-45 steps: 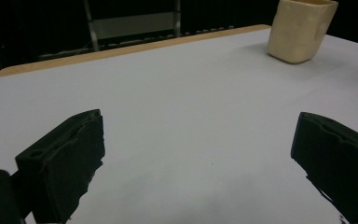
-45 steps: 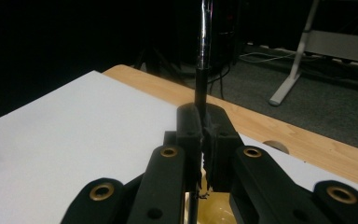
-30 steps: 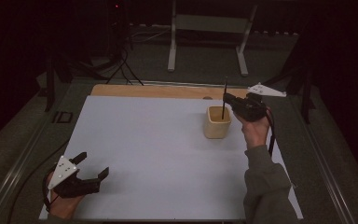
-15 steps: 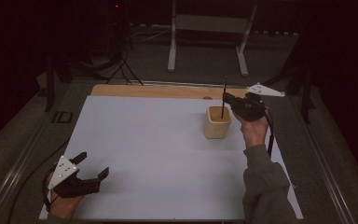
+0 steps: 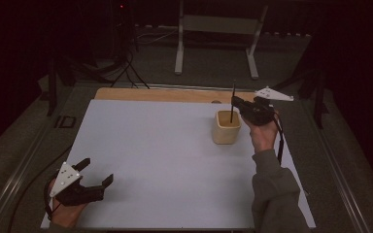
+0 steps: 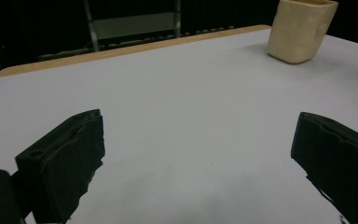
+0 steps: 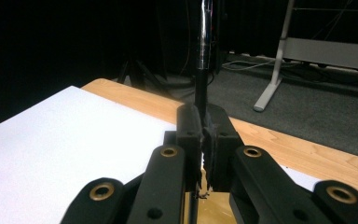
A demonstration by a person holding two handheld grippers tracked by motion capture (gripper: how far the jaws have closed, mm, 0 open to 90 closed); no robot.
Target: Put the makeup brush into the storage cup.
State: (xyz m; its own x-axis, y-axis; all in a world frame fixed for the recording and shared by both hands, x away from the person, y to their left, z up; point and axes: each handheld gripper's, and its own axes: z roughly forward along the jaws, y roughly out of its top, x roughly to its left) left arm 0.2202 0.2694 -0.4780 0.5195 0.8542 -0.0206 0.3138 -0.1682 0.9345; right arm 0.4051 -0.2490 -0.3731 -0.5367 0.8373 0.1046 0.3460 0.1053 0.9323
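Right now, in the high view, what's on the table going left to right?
Left gripper → cup → right gripper, shut on the pen standing in the cup.

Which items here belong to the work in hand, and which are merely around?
In the job:
- thin black pen, upright
- right tool, shut on it
- cream square cup beneath the pen

Just around:
- left tool, open and holding nothing
- white table sheet
- grey metal stand behind the table
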